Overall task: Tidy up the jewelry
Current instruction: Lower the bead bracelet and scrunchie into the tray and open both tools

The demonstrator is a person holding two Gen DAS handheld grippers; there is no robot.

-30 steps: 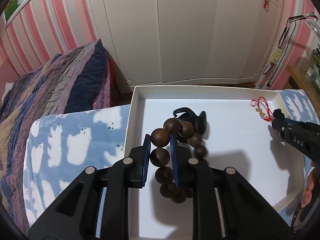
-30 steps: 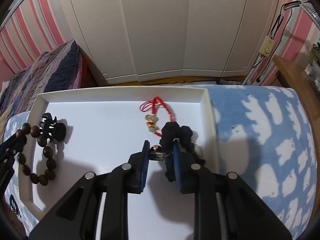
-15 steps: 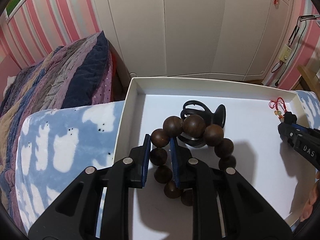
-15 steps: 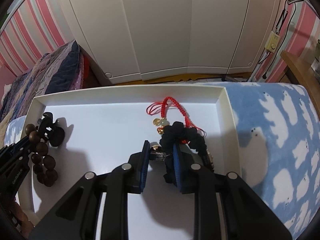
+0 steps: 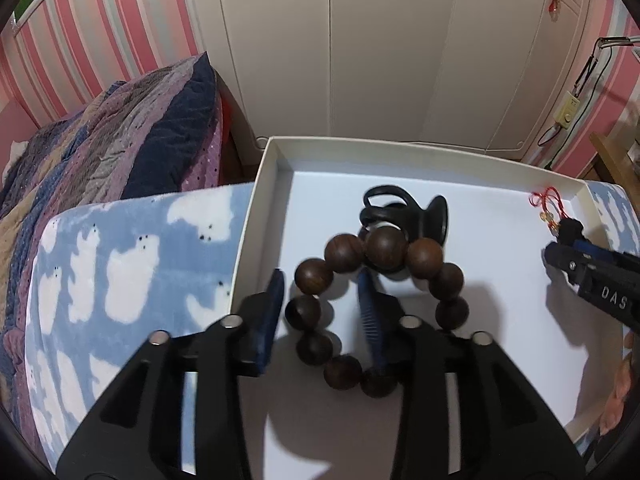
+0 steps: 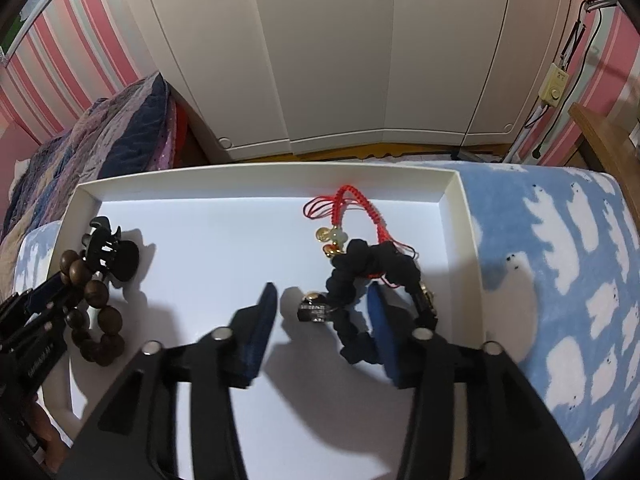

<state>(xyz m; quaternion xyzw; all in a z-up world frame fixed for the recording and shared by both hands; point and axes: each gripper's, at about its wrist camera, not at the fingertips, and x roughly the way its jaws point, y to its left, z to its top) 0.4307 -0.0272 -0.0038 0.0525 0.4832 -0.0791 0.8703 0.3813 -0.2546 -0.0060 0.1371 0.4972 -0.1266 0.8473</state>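
Claws both gape: left claw (image 5: 320, 312) straddles glossy round wooden beads (image 5: 376, 304), right claw (image 6: 322, 320) flanks a ruffled black scrunchie (image 6: 360, 280).

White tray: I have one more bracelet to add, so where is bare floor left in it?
The tray is bare mid-floor, between the hair claw and red cord bracelet. Crowded: wooden beads left, black scrunchie right.

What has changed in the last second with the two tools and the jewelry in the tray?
Both tools opened. The left tool let go of the wooden bead bracelet, which now lies in the white tray by the black hair clip. The right tool released the black scrunchie. The red cord charm stayed in place.
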